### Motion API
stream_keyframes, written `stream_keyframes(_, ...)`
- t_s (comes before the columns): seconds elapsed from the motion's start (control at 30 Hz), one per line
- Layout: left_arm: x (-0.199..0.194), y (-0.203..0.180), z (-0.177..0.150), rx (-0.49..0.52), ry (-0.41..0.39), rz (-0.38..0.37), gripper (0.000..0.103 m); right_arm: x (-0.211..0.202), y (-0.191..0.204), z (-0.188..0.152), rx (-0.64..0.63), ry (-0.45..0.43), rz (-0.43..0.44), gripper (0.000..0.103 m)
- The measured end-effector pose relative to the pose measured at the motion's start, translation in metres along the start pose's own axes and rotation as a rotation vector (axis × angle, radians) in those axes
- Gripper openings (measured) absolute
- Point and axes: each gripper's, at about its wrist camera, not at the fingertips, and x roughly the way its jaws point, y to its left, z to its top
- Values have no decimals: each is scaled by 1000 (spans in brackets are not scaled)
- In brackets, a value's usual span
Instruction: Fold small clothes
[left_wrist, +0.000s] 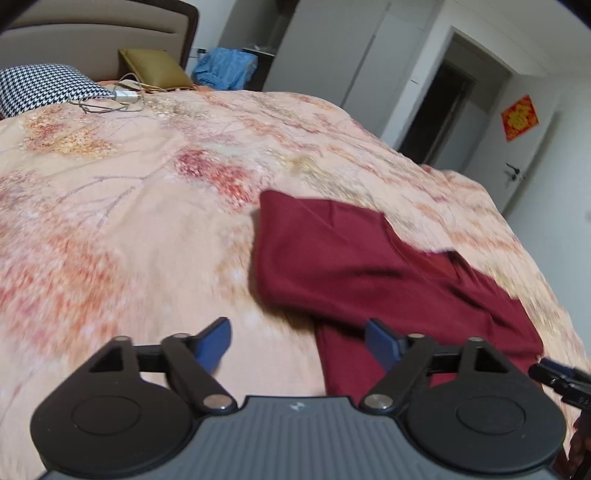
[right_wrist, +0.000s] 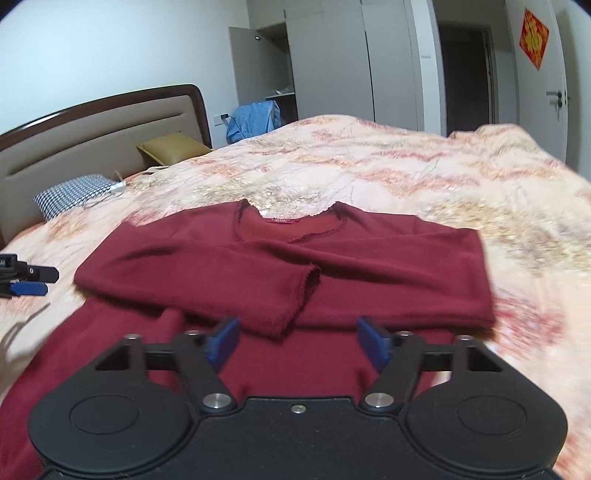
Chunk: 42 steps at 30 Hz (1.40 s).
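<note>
A dark red long-sleeved top (right_wrist: 332, 280) lies flat on the floral bedspread (right_wrist: 424, 173), neckline away from me, both sleeves folded across its chest. My right gripper (right_wrist: 299, 341) hovers open over the top's lower part, nothing between its blue pads. In the left wrist view the same top (left_wrist: 369, 273) lies to the right. My left gripper (left_wrist: 299, 341) stands open above the top's left edge, holding nothing. The left gripper's tip (right_wrist: 29, 282) shows at the left edge of the right wrist view, and the right gripper's tip (left_wrist: 561, 376) at the right edge of the left wrist view.
A houndstooth pillow (left_wrist: 40, 86), an olive cushion (left_wrist: 155, 66) and a charger with cable (left_wrist: 123, 96) lie near the headboard (right_wrist: 96, 136). A blue garment (right_wrist: 255, 118) sits beyond the bed. Wardrobe doors and a dark doorway (right_wrist: 465, 74) stand behind.
</note>
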Motion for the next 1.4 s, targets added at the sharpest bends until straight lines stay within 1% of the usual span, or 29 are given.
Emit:
stream_keyframes(0.03, -7, -3, -7, 9, 6, 0, 91, -12, 0, -5, -14, 1, -6, 83)
stream_keyframes(0.07, -14, -5, -15, 18, 12, 1, 95, -23, -1, -10, -26, 4, -14, 88)
stream_keyframes(0.1, -21, -8, -23, 26, 19, 4, 97, -35, -1, -16, -36, 7, -24, 93)
stream_keyframes(0.17, -34, -12, -39, 39, 35, 7, 99, -56, -2, -26, -45, 13, -46, 98)
stream_keyframes(0.27, -52, -16, -64, 36, 68, -3, 100, -86, -3, -42, -18, 32, -74, 99)
stream_keyframes(0.37, -66, -13, -88, 8, 106, -4, 100, -114, -6, -61, 29, 47, -94, 99)
stream_keyframes(0.47, -78, -11, -106, -2, 134, 6, 102, -132, -8, -79, 78, 72, -112, 99)
stream_keyframes(0.57, -86, -10, -120, 4, 156, 8, 102, -146, -10, -96, 130, 95, -107, 99)
stream_keyframes(0.63, -91, -10, -126, 1, 169, 1, 101, -155, -10, -107, 157, 103, -104, 97)
stream_keyframes(0.7, -94, -10, -131, -8, 174, -14, 98, -160, -9, -115, 191, 111, -106, 90)
stream_keyframes(0.73, -96, -10, -133, -13, 176, -20, 94, -162, -8, -118, 214, 115, -104, 88)
stream_keyframes(0.83, -98, -8, -137, -30, 179, -24, 83, -169, -7, -128, 266, 113, -105, 79)
stream_keyframes(0.87, -98, -7, -138, -39, 180, -26, 76, -170, -5, -130, 269, 112, -108, 75)
stream_keyframes(0.9, -98, -5, -139, -52, 185, -26, 72, -172, -3, -132, 267, 113, -114, 69)
stream_keyframes(0.93, -97, -4, -139, -67, 193, -23, 61, -173, -1, -134, 263, 115, -119, 65)
stream_keyframes(0.97, -97, -3, -139, -79, 201, -21, 51, -174, 0, -135, 261, 116, -119, 54)
stream_keyframes(1.0, -97, -2, -139, -90, 207, -28, 44, -174, 1, -135, 261, 118, -114, 39)
stream_keyframes(1.03, -98, -1, -140, -101, 211, -40, 22, -174, 2, -135, 262, 121, -108, 32)
stream_keyframes(1.07, -99, -1, -140, -111, 207, -46, 7, -174, 4, -136, 256, 123, -106, 16)
stream_keyframes(1.1, -102, -3, -140, -113, 193, -47, 7, -175, 5, -136, 242, 124, -113, 9)
stream_keyframes(1.23, -127, -12, -135, -79, 102, -20, 5, -189, 5, -128, 215, 99, -109, 7)
stream_keyframes(1.33, -148, -16, -129, -75, 67, 12, 4, -206, 7, -121, 161, 84, -98, 6)
stream_keyframes(1.4, -163, -18, -127, -80, 49, 15, 4, -217, 9, -119, 124, 86, -88, 5)
